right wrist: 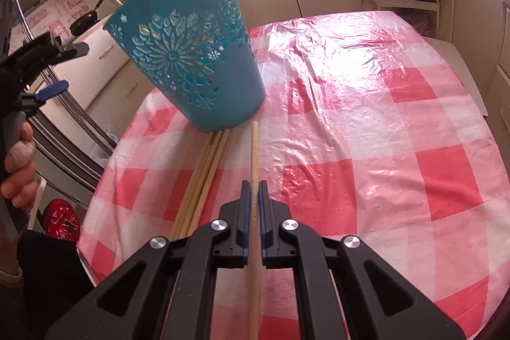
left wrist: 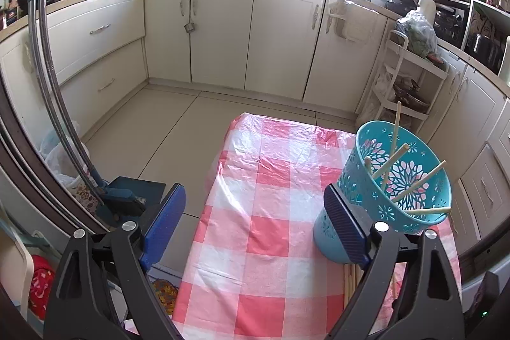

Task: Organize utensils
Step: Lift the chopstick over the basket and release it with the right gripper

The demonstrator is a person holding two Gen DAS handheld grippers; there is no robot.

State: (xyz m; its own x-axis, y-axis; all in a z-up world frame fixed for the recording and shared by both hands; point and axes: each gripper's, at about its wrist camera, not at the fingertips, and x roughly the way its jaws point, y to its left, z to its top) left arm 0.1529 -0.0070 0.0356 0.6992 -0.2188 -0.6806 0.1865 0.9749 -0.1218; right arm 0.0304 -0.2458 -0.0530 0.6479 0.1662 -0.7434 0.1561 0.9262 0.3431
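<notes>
My right gripper (right wrist: 254, 190), tilted down over the table (right wrist: 382, 117), clamps one chopstick (right wrist: 254, 148) just short of the blue basket (right wrist: 191, 62); my left gripper (left wrist: 255, 209) gapes empty beside the basket.

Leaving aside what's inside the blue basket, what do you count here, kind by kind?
Basket: 1
Stick in the right gripper's jaws: 1
Loose sticks on the cloth: 3 clearly seen, perhaps one more
Total: 5
</notes>
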